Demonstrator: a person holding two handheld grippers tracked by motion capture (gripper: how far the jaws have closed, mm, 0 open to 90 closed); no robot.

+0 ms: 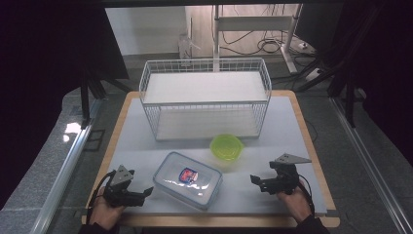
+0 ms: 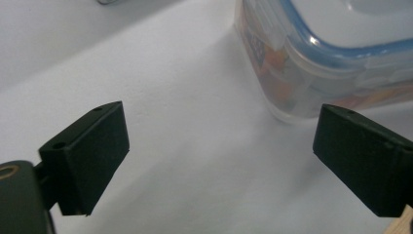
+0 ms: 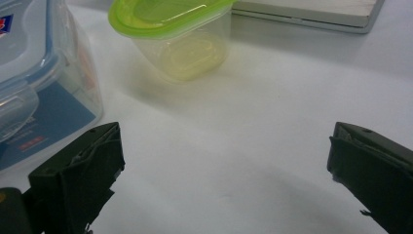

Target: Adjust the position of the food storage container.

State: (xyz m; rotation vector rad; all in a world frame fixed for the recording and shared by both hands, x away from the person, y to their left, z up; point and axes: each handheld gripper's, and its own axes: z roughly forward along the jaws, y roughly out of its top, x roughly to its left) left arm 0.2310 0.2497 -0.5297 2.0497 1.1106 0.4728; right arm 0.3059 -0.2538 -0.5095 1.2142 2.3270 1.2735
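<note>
Box: clear lidded box (image 1: 188,180) with a blue seal and a red-blue label, flat on the table between the two claws, near the front edge.
Box axis: long side runs from near-right to far-left, slightly skewed to the table edge; its short ends face the claws.
Left claw: left claw (image 1: 144,193) sits just beside the box's near-left corner, pointing right at it; jaws wide apart, nothing between them. In the left gripper view (image 2: 214,161) the box corner (image 2: 311,73) lies ahead and to the right, apart from the pads.
Right claw: right claw (image 1: 257,182) points left toward the box, jaws wide apart and empty, with a clear gap of table to the box's right end. In the right gripper view (image 3: 224,175) the box (image 3: 44,97) is at far left.
Nearer hand: the left, by my judgement; it needs only a short push right, while the right must cross more table.
Tub: green-lidded tub (image 1: 226,146) stands just beyond the box's far-right corner, close but seemingly not touching; it also shows ahead of the right claw (image 3: 170,39).
Rack: white wire rack (image 1: 204,97) with two shelves, at the far side, well apart from the box.
Table: pale white mat on a wood-edged table (image 1: 302,146), smooth and bare around the claws.
Room: dark curtains at both sides, grey floor, cables and a stand beyond.
</note>
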